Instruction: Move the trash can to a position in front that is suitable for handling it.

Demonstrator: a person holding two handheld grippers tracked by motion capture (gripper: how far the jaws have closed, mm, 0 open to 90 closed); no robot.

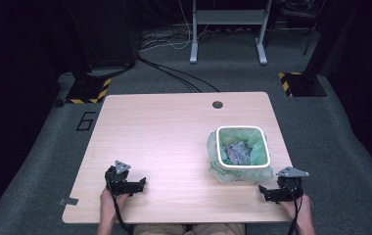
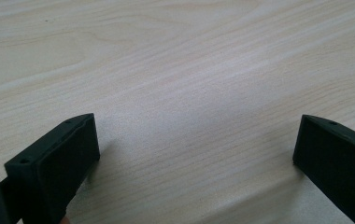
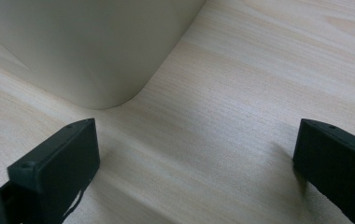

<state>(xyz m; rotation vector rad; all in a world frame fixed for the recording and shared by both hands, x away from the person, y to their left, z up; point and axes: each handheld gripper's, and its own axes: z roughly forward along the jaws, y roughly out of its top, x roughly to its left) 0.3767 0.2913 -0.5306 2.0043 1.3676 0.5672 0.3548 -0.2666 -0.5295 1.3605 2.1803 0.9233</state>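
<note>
Both claws sit at the near edge of the desk (image 1: pixel 174 127), each in a hand: the left claw (image 1: pixel 136 185) rests on bare wood with its jaws spread wide and nothing between them, as the left gripper view confirms, and the right claw (image 1: pixel 267 192) is likewise released, jaws apart over empty wood. Just beyond the right claw, a little toward the middle, stands the small white bin (image 1: pixel 243 147), upright on the right half of the desk and lined with a green bag (image 1: pixel 260 152) whose edge is folded out over the rim and puffs around the sides. In the right gripper view the bin's pale wall (image 3: pixel 87 46) rises close ahead of the jaws, near but not touching. Inside lies some crumpled greyish rubbish (image 1: pixel 237 152). By my reading, nothing is under way yet: the bag is untouched in the bin, so gathering, lifting out or tying it all remains to do.
</note>
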